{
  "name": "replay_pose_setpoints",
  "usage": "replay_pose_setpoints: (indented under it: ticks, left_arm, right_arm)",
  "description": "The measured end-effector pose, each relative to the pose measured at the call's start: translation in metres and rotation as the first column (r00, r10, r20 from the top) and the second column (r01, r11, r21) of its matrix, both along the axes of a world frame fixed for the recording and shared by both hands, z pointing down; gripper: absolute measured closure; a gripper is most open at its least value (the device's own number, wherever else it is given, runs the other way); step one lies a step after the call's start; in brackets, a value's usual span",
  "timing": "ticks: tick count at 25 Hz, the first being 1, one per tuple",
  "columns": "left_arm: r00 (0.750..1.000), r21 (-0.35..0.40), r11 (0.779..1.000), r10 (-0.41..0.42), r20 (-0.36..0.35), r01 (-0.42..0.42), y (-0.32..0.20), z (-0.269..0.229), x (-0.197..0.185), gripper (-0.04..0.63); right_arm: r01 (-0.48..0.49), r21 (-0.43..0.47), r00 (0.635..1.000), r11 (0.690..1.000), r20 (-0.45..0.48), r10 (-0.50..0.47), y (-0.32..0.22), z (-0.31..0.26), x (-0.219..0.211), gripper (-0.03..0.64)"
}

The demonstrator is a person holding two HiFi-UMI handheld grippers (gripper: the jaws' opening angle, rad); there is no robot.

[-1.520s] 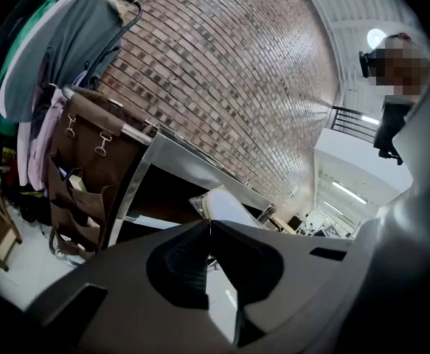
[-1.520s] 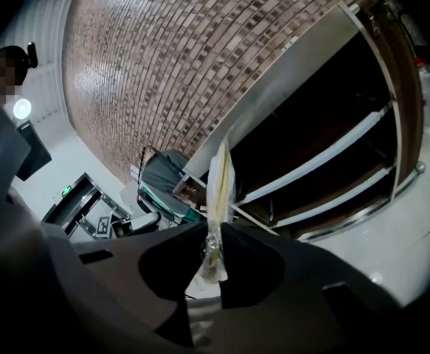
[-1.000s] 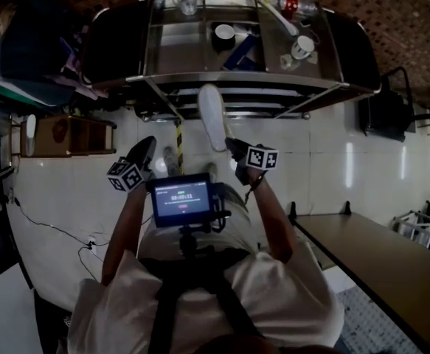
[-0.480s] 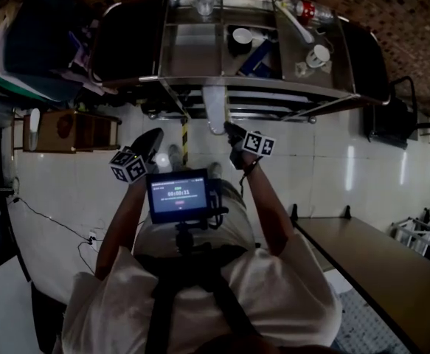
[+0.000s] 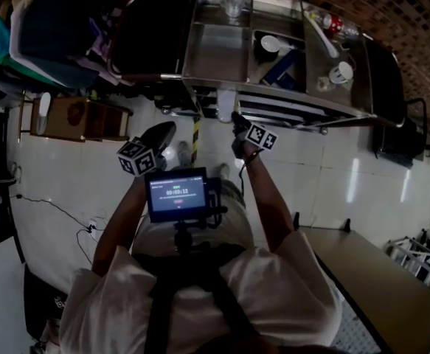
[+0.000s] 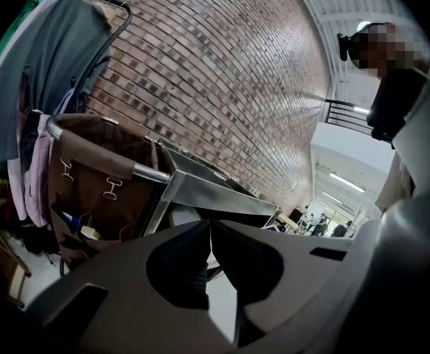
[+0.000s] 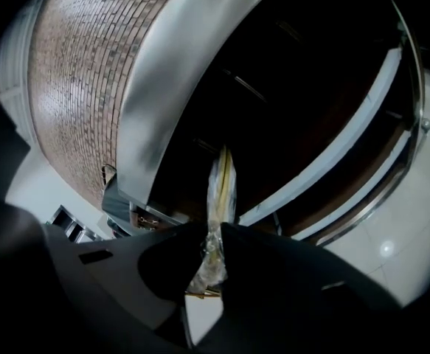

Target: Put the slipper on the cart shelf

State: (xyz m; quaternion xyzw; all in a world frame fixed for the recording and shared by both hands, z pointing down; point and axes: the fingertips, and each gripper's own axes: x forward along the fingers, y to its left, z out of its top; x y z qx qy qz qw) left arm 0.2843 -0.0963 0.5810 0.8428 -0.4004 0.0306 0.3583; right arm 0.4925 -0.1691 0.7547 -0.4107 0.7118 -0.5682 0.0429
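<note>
The right hand-held gripper (image 7: 213, 236) pinches a pale slipper (image 7: 220, 186) between its jaws. The slipper stands on edge and looks wrapped in clear film. Its far end reaches into the dark opening beneath the top tray of a stainless-steel cart (image 7: 155, 102), above the bright rails of a lower shelf (image 7: 347, 150); whether it touches that shelf cannot be told. In the head view this gripper (image 5: 236, 119) is held out at the end of a bare forearm with its marker cube just behind the jaws, and the slipper (image 5: 226, 102) shows as a short white strip at the front edge of the cart (image 5: 215, 81). The left hand-held gripper (image 6: 207, 226) has its jaws pressed together with nothing between them. In the head view it (image 5: 163, 133) hangs over white floor tiles (image 5: 74, 190), left of the right gripper and short of the cart. The cart's top tray carries a drinking glass (image 5: 234, 3), a dark cup with a white inside (image 5: 268, 46), a white mug (image 5: 341, 72) and a bottle with a red label (image 5: 331, 25). A brown fabric bag (image 6: 89, 175) hangs by metal clips at the cart's end, beside clothes on a rack (image 6: 45, 94), with a brick wall (image 6: 222, 80) behind. A small lit screen (image 5: 176, 195) sits at the person's chest, and a wooden bench (image 5: 362, 271) lies at the lower right.
</note>
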Motion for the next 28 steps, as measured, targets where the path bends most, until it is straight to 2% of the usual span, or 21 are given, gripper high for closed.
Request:
replay_pose_setpoints:
  ticks: [6, 12, 19, 24, 28]
  left_arm:
    - [1.000, -0.011, 1.000, 0.004, 0.011, -0.003, -0.009, 0.000, -0.012, 0.603]
    - [0.999, -0.033, 0.998, 0.046, 0.008, -0.046, -0.028, 0.012, -0.015, 0.603]
    - [0.993, -0.034, 0.993, 0.113, 0.038, -0.112, -0.033, 0.012, 0.011, 0.603]
    - [0.986, -0.035, 0.988, 0.151, 0.071, -0.149, -0.037, 0.013, 0.022, 0.603]
    - [0.983, -0.019, 0.986, 0.166, 0.083, -0.165, -0.038, 0.007, 0.031, 0.603]
  right_arm:
    - [-0.033, -0.015, 0.999, 0.999, -0.019, 0.033, -0.024, 0.019, -0.019, 0.555]
    - [-0.065, -0.027, 0.997, 0.998, -0.044, 0.064, -0.052, 0.047, -0.038, 0.555]
    - [-0.078, -0.015, 0.997, 0.997, -0.028, 0.078, -0.066, 0.053, -0.044, 0.555]
    - [-0.113, 0.024, 0.994, 0.993, 0.011, 0.113, -0.085, 0.060, -0.052, 0.554]
    - [-0.113, 0.028, 0.994, 0.993, -0.005, 0.113, -0.099, 0.072, -0.053, 0.554]
